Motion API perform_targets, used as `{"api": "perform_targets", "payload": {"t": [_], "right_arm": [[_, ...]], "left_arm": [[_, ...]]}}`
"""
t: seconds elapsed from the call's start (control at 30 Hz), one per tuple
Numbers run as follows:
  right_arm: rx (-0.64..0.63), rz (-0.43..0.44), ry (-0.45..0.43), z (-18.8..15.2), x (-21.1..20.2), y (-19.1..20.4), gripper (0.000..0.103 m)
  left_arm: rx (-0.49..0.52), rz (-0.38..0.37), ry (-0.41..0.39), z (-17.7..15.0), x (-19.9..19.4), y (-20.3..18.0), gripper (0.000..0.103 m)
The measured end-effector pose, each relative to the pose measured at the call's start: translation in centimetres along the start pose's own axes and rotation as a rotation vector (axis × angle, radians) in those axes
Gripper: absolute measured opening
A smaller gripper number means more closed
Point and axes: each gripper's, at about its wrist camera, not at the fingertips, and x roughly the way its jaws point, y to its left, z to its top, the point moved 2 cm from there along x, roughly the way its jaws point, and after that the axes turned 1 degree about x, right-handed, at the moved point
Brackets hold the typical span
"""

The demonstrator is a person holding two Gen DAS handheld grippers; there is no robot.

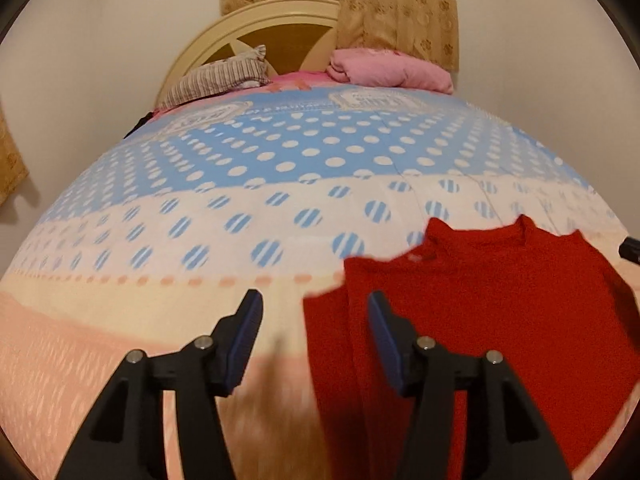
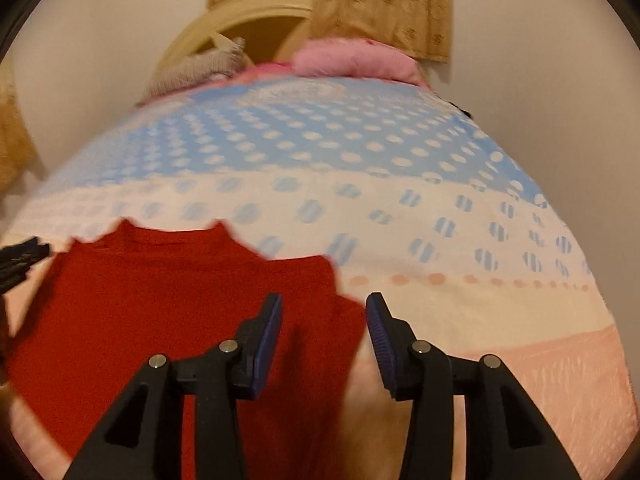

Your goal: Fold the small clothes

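Left wrist view: bed (image 1: 160,240) lies bare beyond flat red shirt (image 1: 500,300); left gripper (image 1: 316,312) and right gripper (image 2: 324,312) spread, empty.

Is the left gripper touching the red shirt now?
Apart. In the left wrist view the left gripper stands open above the bed, and the red shirt lies flat below; its pads hold no cloth.

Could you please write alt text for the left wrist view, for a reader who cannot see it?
The open left gripper hovers, holding nothing, above the left edge of a red garment spread flat on a bed with a dotted blue, white and peach cover. At the far headboard lie a striped pillow and a pink bundle.
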Motion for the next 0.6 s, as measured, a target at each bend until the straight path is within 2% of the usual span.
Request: {"api": "perform_targets", "payload": {"t": [0.1,0.2,0.3,0.37,0.47,0.6], "right_arm": [[-0.018,0.076,-0.009,-2.3,-2.1,2.1,0.045],[-0.033,0.12,0.003,-5.0,-3.4,3.9,0.045],[-0.036,0.071,0.051,-7.6,-3.0,4.1,0.045],[0.005,0.045,0.098,-8.8,-1.6,3.0,0.045],[0.042,0.062,0.092,-9.2,-1.3,2.1,0.045],[0.053,0.019,0.086,-8.7,-2.5,3.1,0.045]], "left_arm": [[-0.019,-0.056,0.002,-2.3,-2.7,-0.2,0.062],[-0.003,-0.09,0.001,-5.0,-4.4,-1.3,0.073],[0.046,-0.046,0.046,-6.8,-3.3,-2.4,0.073],[0.043,-0.036,0.089,-7.0,-2.2,-2.5,0.075],[0.027,-0.025,0.098,-6.7,-1.8,-2.4,0.08],[-0.028,-0.048,0.075,-7.4,-3.5,-1.5,0.08]]}}
